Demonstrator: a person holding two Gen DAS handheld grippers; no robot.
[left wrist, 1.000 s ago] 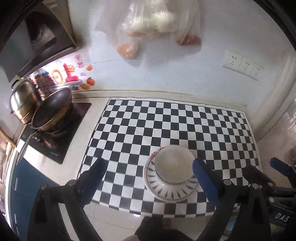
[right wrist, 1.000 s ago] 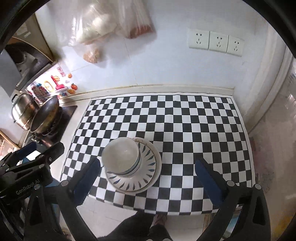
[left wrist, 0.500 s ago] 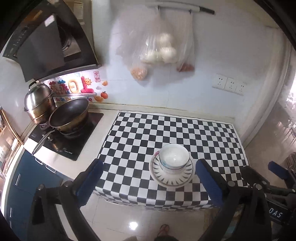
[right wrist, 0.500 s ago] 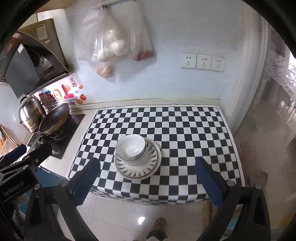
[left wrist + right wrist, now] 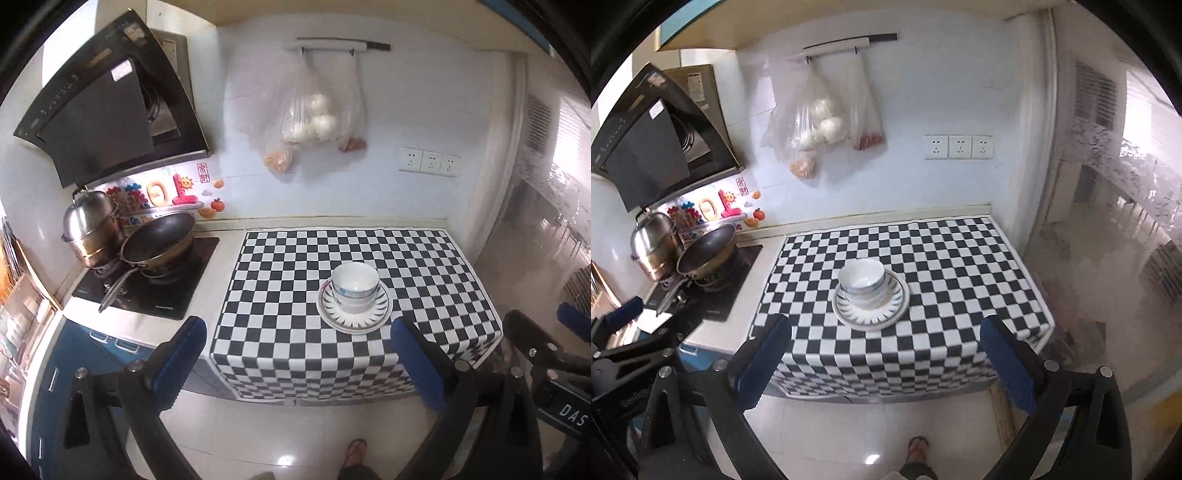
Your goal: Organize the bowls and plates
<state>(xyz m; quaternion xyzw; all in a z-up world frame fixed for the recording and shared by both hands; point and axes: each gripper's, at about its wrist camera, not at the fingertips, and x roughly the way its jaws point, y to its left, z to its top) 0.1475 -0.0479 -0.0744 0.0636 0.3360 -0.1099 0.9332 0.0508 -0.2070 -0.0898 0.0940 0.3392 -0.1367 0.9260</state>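
Observation:
A white bowl (image 5: 355, 286) (image 5: 861, 282) with a blue rim band sits stacked on a white plate (image 5: 376, 315) (image 5: 894, 306) with dark ray marks, on the black-and-white chequered cloth (image 5: 288, 280) (image 5: 960, 266). My left gripper (image 5: 297, 356) hangs open in the air well in front of the counter, nothing between its blue pads. My right gripper (image 5: 884, 356) is open too and just as far back, empty. Each gripper shows at the edge of the other's view.
A hob (image 5: 155, 284) at the left carries a dark pan (image 5: 159, 243) and a steel pot (image 5: 92, 229), under a black hood (image 5: 110, 99). Plastic bags (image 5: 310, 118) hang on the wall beside sockets (image 5: 428, 160). A sandalled foot (image 5: 918, 446) stands on the glossy floor.
Both grippers have pulled back and up from the counter, so the bowl and plate look smaller and farther. The stack has stayed where it was. The floor and a foot have come into view.

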